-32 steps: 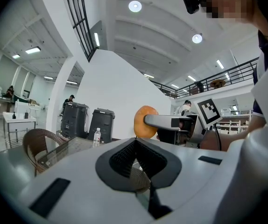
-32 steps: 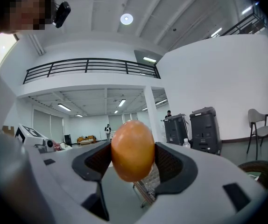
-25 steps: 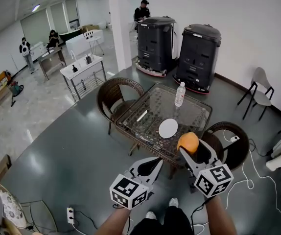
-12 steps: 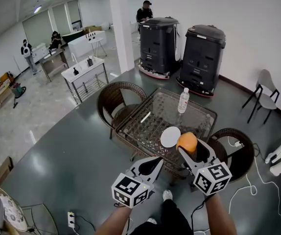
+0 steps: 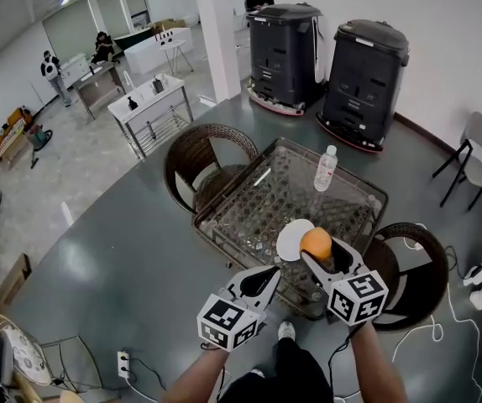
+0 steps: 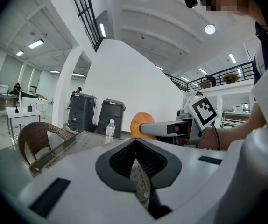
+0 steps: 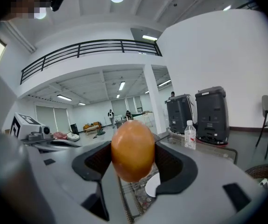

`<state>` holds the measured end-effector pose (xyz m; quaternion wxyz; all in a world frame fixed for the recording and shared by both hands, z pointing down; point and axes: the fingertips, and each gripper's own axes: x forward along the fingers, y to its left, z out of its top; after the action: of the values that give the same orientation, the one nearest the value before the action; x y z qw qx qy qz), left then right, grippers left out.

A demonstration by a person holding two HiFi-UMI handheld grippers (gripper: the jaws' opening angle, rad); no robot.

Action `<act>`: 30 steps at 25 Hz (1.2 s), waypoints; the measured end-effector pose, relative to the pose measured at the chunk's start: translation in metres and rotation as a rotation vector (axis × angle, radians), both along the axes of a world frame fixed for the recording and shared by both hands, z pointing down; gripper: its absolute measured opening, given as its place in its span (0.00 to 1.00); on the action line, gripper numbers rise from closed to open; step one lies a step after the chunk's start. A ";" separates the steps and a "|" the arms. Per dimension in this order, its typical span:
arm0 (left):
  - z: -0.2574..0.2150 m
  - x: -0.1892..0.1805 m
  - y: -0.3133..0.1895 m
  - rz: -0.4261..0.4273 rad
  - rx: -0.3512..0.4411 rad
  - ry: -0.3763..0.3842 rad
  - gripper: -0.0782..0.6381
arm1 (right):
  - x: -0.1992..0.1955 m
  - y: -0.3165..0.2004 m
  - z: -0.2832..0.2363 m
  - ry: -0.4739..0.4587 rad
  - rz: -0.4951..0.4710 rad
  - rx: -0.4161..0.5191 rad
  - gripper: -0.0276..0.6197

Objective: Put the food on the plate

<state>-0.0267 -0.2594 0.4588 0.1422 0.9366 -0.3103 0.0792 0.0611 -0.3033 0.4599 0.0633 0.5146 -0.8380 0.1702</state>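
My right gripper [image 5: 317,248] is shut on an orange round fruit [image 5: 316,243], which fills the gap between its jaws [image 7: 133,150]. In the head view the fruit hangs over the near right edge of a white plate [image 5: 290,238]. The plate lies on a glass-topped wicker table [image 5: 249,204] and also shows under the fruit, as a white plate [image 7: 152,185], in the right gripper view. My left gripper [image 5: 268,274] is shut with nothing in it, low and left of the plate. Its view shows the fruit [image 6: 141,123] held to its right.
A water bottle [image 5: 326,168] stands at the table's far right. Wicker chairs stand at the far left [image 5: 203,162] and near right [image 5: 409,263]. Two black machines [image 5: 325,57] stand by the wall. A power strip [image 5: 123,363] and a white cable lie on the floor.
The person has walked up to the table. Both grippers came forward, and the fruit went from short of the plate to over its near edge.
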 end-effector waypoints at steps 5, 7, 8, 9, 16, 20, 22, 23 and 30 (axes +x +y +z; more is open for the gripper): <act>0.039 0.010 -0.029 -0.036 -0.057 -0.045 0.12 | 0.005 -0.032 0.062 0.007 -0.057 -0.130 0.50; 0.052 0.012 -0.040 -0.051 -0.076 -0.062 0.12 | 0.005 -0.042 0.085 0.006 -0.088 -0.172 0.50; 0.059 0.013 -0.045 -0.061 -0.087 -0.069 0.12 | 0.004 -0.047 0.096 0.007 -0.102 -0.195 0.50; 0.066 0.013 -0.048 -0.070 -0.100 -0.076 0.12 | 0.003 -0.050 0.108 0.009 -0.115 -0.218 0.50; 0.123 0.017 -0.066 -0.114 -0.197 -0.124 0.12 | 0.002 -0.074 0.173 0.049 -0.199 -0.331 0.50; 0.153 0.019 -0.070 -0.126 -0.252 -0.152 0.12 | -0.001 -0.085 0.202 0.085 -0.231 -0.376 0.50; 0.162 0.020 -0.073 -0.137 -0.277 -0.155 0.12 | -0.004 -0.088 0.216 0.104 -0.247 -0.399 0.50; 0.166 0.020 -0.074 -0.143 -0.286 -0.156 0.12 | -0.005 -0.089 0.222 0.111 -0.255 -0.409 0.50; 0.180 0.022 -0.085 -0.166 -0.314 -0.170 0.12 | -0.018 -0.101 0.259 0.163 -0.314 -0.477 0.50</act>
<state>-0.0045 -0.3443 0.6392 0.2659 0.8641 -0.3812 0.1933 0.0434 -0.4042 0.7194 0.2751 0.3612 -0.8358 0.3088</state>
